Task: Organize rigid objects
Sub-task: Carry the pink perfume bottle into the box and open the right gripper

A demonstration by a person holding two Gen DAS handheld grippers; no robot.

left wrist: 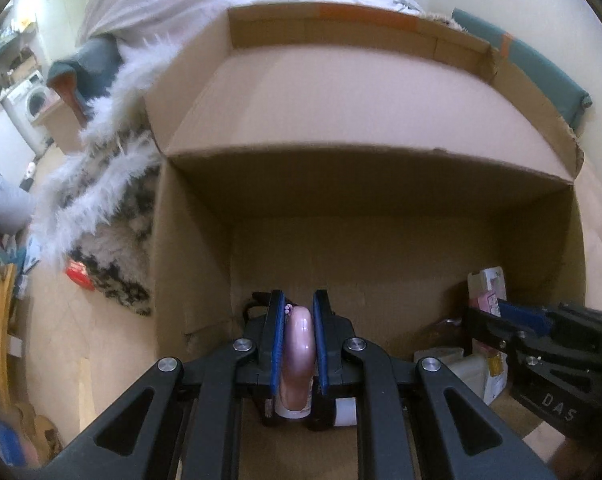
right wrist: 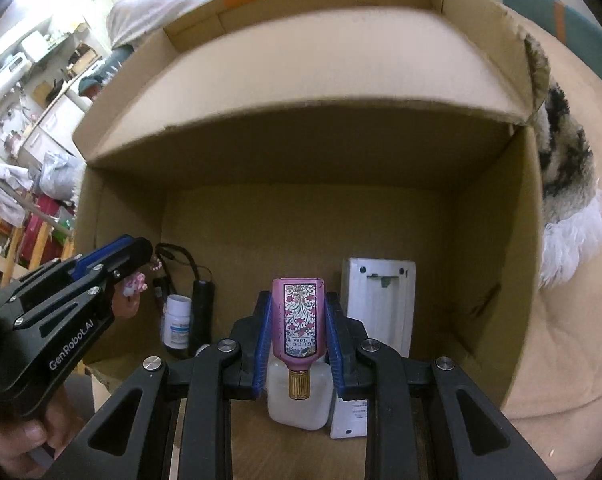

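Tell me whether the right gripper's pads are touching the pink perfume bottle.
Touching. The right wrist view shows the right gripper with both blue pads pressed against the sides of the pink perfume bottle, which hangs cap-down between them.

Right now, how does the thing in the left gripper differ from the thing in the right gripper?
The left gripper holds a plain glossy pink object with a small flower ornament at its tip; the right gripper holds a purple perfume bottle with a floral printed label. The perfume bottle shows a gold cap pointing back toward the camera; the pink object shows no cap. Both are clamped between blue pads over the cardboard box.
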